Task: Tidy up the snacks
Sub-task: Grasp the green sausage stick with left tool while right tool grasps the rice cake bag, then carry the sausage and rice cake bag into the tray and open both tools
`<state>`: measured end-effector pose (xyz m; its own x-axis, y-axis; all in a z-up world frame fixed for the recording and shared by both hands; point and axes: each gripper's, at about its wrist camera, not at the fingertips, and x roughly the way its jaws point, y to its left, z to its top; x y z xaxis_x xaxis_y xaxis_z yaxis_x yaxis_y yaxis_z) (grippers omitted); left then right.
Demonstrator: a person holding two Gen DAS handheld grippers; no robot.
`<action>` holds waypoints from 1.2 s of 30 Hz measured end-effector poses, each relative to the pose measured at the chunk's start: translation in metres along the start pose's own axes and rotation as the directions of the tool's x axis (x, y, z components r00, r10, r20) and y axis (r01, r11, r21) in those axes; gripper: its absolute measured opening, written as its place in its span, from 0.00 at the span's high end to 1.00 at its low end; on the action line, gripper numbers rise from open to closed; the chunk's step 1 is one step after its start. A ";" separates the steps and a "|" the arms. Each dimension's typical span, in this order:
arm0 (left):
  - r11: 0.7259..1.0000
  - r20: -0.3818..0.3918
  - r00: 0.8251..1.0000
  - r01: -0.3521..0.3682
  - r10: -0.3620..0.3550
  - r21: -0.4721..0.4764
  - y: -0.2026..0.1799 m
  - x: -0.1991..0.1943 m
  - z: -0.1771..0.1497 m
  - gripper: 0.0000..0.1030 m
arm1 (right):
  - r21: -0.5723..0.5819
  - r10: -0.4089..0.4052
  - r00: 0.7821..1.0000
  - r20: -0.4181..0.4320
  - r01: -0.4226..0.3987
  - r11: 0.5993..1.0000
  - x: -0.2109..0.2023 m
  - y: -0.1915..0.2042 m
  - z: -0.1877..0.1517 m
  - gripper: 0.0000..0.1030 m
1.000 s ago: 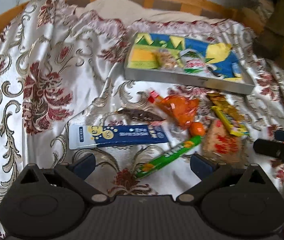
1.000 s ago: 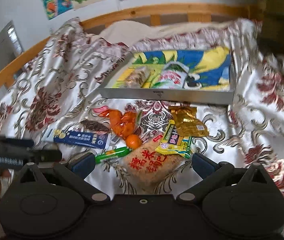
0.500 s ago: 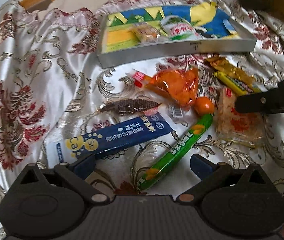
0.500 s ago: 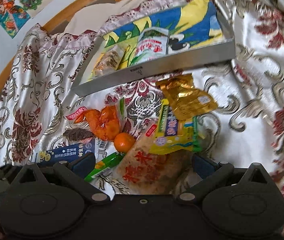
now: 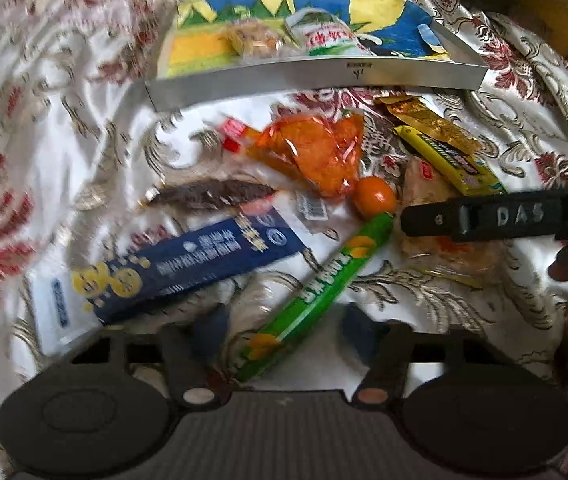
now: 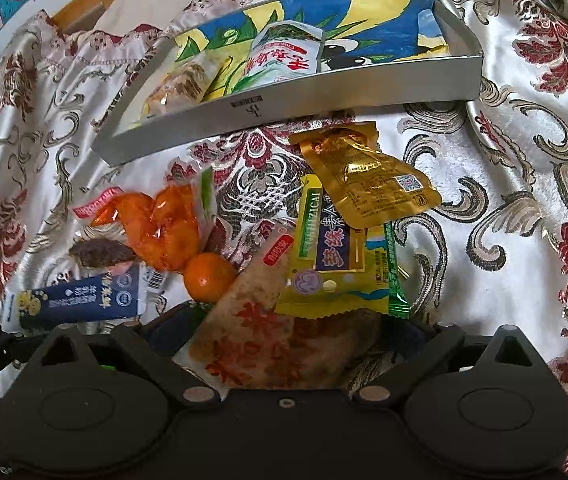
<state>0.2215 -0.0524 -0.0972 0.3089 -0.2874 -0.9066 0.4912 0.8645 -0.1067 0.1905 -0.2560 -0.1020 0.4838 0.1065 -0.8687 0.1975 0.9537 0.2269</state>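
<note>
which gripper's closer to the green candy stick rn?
Left. The left gripper straddles the near end of the green candy stick; the right gripper brackets the rice cracker pack beside it.

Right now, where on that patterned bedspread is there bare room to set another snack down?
Bare satin bedspread lies right of the crinkled gold foil pouch, and also left of the long dark-blue packet. The shallow silver tray is open at its right end, past the white-and-green pouch. It is crowded around the small orange fruit, where the packets overlap.
</note>
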 end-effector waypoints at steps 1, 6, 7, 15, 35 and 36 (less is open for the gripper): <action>1.000 -0.016 1.000 0.014 -0.014 -0.016 0.001 0.002 0.000 0.50 | -0.015 -0.008 1.000 0.005 0.008 1.000 -0.001 0.001 -0.002 0.07; 0.995 -0.050 0.997 0.055 -0.059 -0.079 0.005 -0.003 -0.003 0.62 | -0.039 -0.013 1.000 0.010 0.013 0.999 -0.011 0.001 -0.012 0.14; 0.994 -0.055 0.996 0.065 -0.071 -0.093 0.005 -0.005 -0.004 0.63 | -0.040 -0.011 1.000 0.011 0.011 0.999 -0.014 0.000 -0.014 0.16; 0.990 -0.053 0.993 0.101 -0.107 -0.101 0.001 -0.007 -0.006 0.59 | -0.085 -0.027 0.999 0.044 0.031 0.996 -0.037 0.002 -0.036 0.25; 0.996 -0.030 0.999 0.027 -0.025 0.079 -0.023 -0.002 -0.003 0.73 | -0.127 -0.083 0.993 0.084 0.094 0.988 -0.025 0.020 -0.047 0.24; 0.997 -0.034 0.999 0.033 -0.030 0.075 -0.024 -0.003 -0.003 0.74 | -0.120 -0.074 0.994 0.084 0.084 0.989 -0.027 0.020 -0.049 0.24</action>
<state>0.2070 -0.0708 -0.0931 0.2658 -0.2991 -0.9164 0.5610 0.8211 -0.1053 0.1394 -0.2265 -0.0954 0.5375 0.0119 -0.8432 0.1331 0.9862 0.0987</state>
